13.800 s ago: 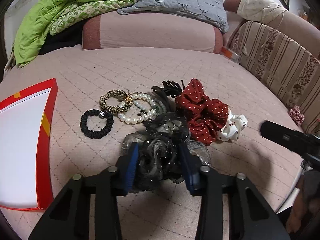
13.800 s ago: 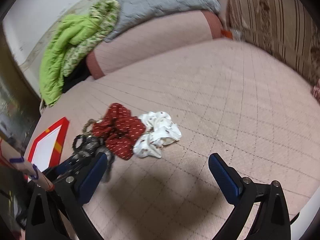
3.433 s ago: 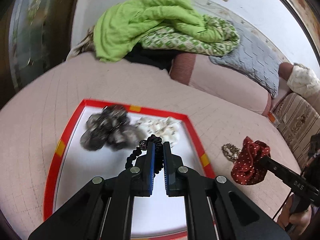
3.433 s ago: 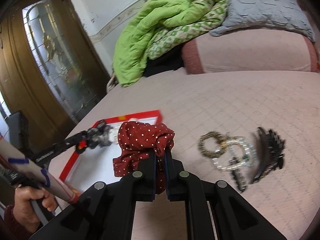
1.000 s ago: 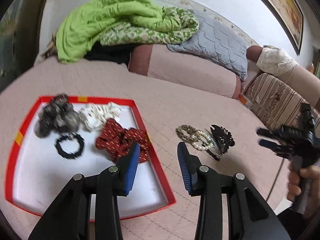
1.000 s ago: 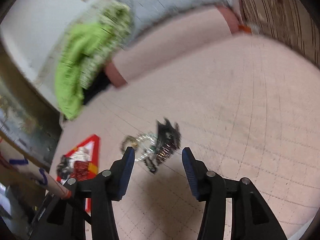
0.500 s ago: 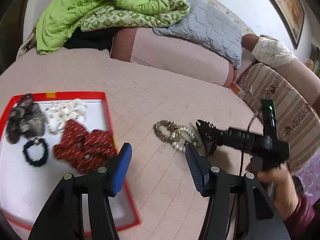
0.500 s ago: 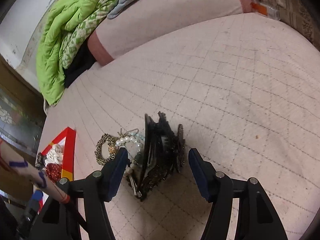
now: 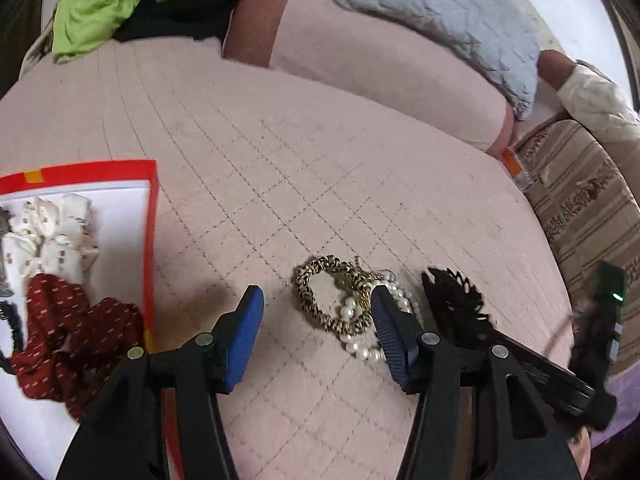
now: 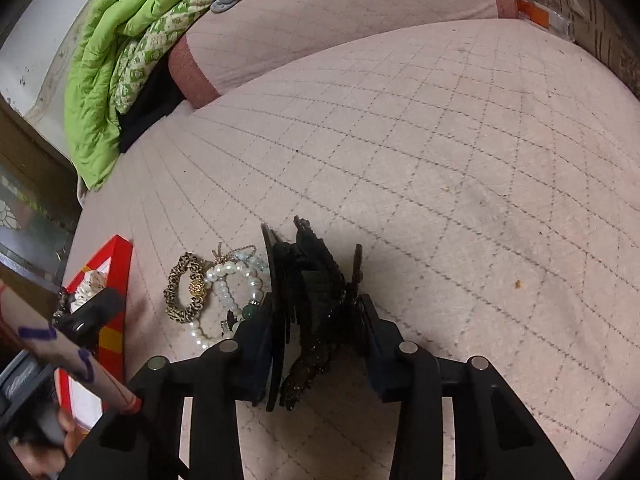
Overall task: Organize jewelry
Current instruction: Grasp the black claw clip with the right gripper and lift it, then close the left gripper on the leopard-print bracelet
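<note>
A gold-and-black bracelet (image 9: 320, 300) and a pearl bracelet (image 9: 360, 332) lie tangled on the pink quilted bed. My left gripper (image 9: 316, 332) is open and hovers over them, one finger on each side. Black hair clips (image 10: 312, 304) lie just to their right. My right gripper (image 10: 316, 340) has its jaws around the clips, close on both sides; contact is unclear. The red-rimmed white tray (image 9: 150, 216) at left holds a white scrunchie (image 9: 52, 232) and a red dotted scrunchie (image 9: 68, 332). The bracelets also show in the right wrist view (image 10: 188, 284).
A pink bolster (image 9: 360, 48), a grey pillow (image 9: 452, 8) and a green blanket (image 9: 104, 8) lie at the bed's far end. A striped sofa arm (image 9: 592, 208) borders the right side. A small orange box (image 9: 514, 164) sits by it.
My left gripper has moved right from the tray to over the bracelets. My right gripper has moved down onto the black hair clips and its jaws have narrowed around them.
</note>
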